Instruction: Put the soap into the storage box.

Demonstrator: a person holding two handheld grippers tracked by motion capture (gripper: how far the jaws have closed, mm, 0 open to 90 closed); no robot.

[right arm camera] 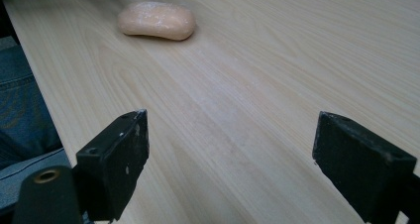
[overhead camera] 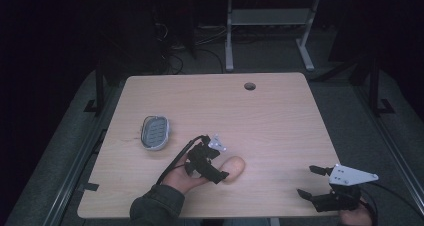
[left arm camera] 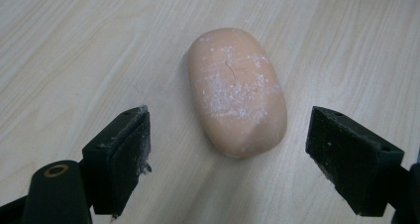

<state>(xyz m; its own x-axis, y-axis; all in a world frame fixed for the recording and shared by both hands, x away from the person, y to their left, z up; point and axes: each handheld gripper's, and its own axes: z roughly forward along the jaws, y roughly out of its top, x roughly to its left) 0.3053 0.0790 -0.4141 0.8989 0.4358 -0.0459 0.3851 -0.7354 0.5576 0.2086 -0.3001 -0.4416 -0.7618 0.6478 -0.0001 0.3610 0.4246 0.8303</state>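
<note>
Left gripper [overhead camera: 220,172]: held low in the left hand [overhead camera: 181,175], jaws spread wide, nothing between the pads [left arm camera: 130,149]. Right gripper [overhead camera: 307,181]: held level in the right hand [overhead camera: 356,217], well apart from the left, jaws spread wide, nothing gripped.

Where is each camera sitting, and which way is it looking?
High view: above the person's side, looking forward and down at the table; forearm, hand and both grippers show.
Left gripper view: on the left gripper, looking down at the soap.
Right gripper view: on the right gripper, looking low across the table.
All share the soap.
</note>
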